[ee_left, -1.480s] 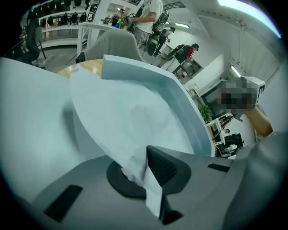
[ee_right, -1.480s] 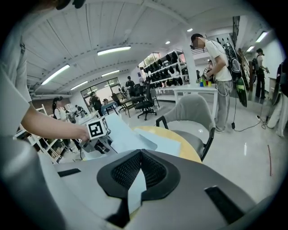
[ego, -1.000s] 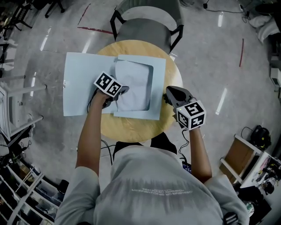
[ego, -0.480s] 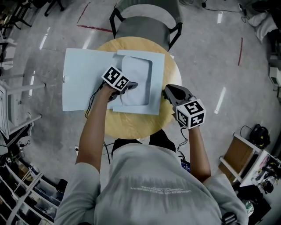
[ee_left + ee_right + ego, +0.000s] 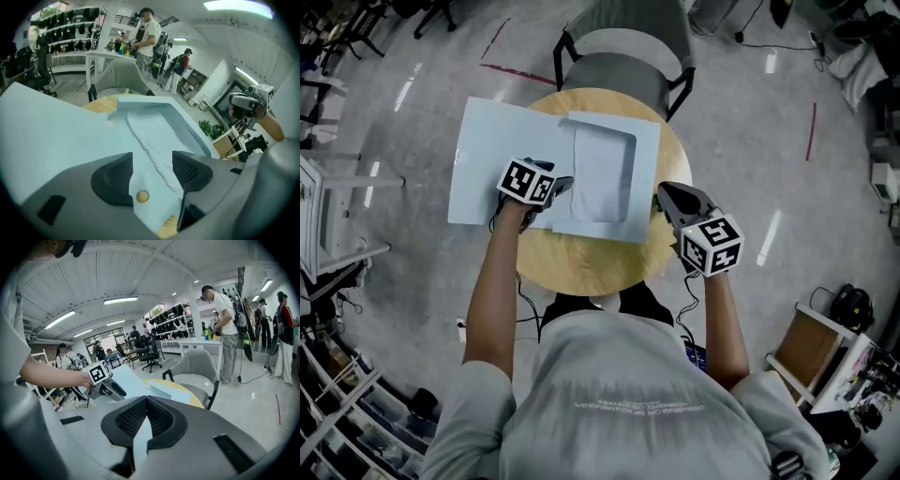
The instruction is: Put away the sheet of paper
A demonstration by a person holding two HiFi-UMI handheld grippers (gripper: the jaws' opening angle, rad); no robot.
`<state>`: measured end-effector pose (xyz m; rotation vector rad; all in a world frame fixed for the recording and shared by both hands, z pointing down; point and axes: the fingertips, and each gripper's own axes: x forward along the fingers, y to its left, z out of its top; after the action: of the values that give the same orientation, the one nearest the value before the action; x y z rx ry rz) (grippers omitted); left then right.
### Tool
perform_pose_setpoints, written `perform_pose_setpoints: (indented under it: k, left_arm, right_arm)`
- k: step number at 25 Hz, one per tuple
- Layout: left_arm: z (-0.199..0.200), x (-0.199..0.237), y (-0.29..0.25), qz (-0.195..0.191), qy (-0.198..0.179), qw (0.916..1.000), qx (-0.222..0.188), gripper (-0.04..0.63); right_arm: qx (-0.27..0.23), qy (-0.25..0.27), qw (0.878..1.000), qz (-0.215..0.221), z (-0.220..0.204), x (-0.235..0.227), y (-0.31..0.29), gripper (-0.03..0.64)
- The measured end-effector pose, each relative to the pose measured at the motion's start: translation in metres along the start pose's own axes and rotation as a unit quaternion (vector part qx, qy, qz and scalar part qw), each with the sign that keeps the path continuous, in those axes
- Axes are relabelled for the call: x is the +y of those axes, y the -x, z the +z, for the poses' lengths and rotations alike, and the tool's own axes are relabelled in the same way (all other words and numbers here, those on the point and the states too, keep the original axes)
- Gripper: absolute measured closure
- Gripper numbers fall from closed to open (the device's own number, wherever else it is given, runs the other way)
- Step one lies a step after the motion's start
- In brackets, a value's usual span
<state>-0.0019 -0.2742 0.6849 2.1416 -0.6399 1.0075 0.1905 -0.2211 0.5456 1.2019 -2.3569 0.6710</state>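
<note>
A light-blue folder point(image 5: 502, 169) lies open on the round wooden table point(image 5: 581, 267), and its left flap hangs past the table's edge. The white sheet of paper point(image 5: 600, 173) sits in the pocket of the folder's right half. My left gripper point(image 5: 562, 187) hovers over the pocket's lower left corner. Its jaws are opening and stand wide apart, and the sheet point(image 5: 159, 126) and the folder point(image 5: 56, 136) lie flat beneath them, not pinched. The left gripper point(image 5: 152, 164) has a brass stud under it. My right gripper point(image 5: 661, 192) is at the folder's right edge, its pads together point(image 5: 143, 401).
A grey chair point(image 5: 623, 66) stands against the table's far side, also in the right gripper view point(image 5: 201, 366). Shelves and racks line the left of the floor. Several people stand by a white counter point(image 5: 108, 56) farther back.
The left gripper's jaws have gone from shut to wide apart, and it has drawn back left off the sheet. The sheet now lies narrower and flatter in the pocket. The right gripper stayed put.
</note>
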Motion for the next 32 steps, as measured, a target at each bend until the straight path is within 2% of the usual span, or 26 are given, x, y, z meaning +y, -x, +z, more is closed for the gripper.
perform_pose_setpoints:
  k: [3,5,8,9,12,15,17,20,25,26,29,32]
  left_arm:
    - [0.002,-0.005,0.034,0.01,-0.01,0.9984,-0.055,0.363]
    - [0.009,-0.004,0.062,0.025,-0.017,0.9941,-0.104,0.427]
    - [0.028,-0.002,0.116,0.054,-0.035,0.9812,-0.182,0.569]
    - [0.034,-0.005,0.135,0.06,-0.044,0.9755,-0.207,0.573]
    - [0.052,-0.02,0.195,0.087,-0.083,0.9518,-0.282,0.577]
    - [0.078,-0.033,0.256,0.125,-0.133,0.9174,-0.354,0.577]
    - [0.095,-0.034,0.295,0.164,-0.145,0.8956,-0.387,0.577]
    - [0.111,-0.032,0.347,0.219,-0.156,0.8697,-0.414,0.577]
    - [0.12,-0.038,0.405,0.272,-0.168,0.8419,-0.435,0.577]
    - [0.123,-0.039,0.413,0.276,-0.166,0.8395,-0.437,0.577]
    - [0.127,-0.045,0.428,0.277,-0.155,0.8398,-0.44,0.577]
    - [0.134,-0.053,0.446,0.289,-0.162,0.8297,-0.449,0.577]
  right_arm:
    - [-0.01,0.018,1.0,-0.011,0.012,0.006,0.011,0.588]
    - [-0.022,0.035,0.999,-0.026,0.029,0.006,0.016,0.589]
    - [-0.042,0.063,0.995,-0.059,0.069,0.003,0.018,0.589]
    - [-0.05,0.064,0.994,-0.068,0.083,0.004,0.021,0.589]
    - [-0.077,0.085,0.99,-0.08,0.129,0.017,0.03,0.589]
    - [-0.107,0.149,0.98,-0.081,0.177,0.039,0.03,0.589]
    - [-0.136,0.168,0.974,-0.062,0.208,0.056,0.028,0.589]
    - [-0.168,0.199,0.965,-0.044,0.245,0.08,0.027,0.589]
    - [-0.195,0.228,0.954,-0.026,0.282,0.109,0.031,0.589]
    - [-0.199,0.233,0.952,-0.025,0.288,0.113,0.031,0.589]
    - [-0.213,0.235,0.948,-0.016,0.302,0.126,0.035,0.589]
    - [-0.227,0.243,0.943,-0.005,0.317,0.141,0.038,0.589]
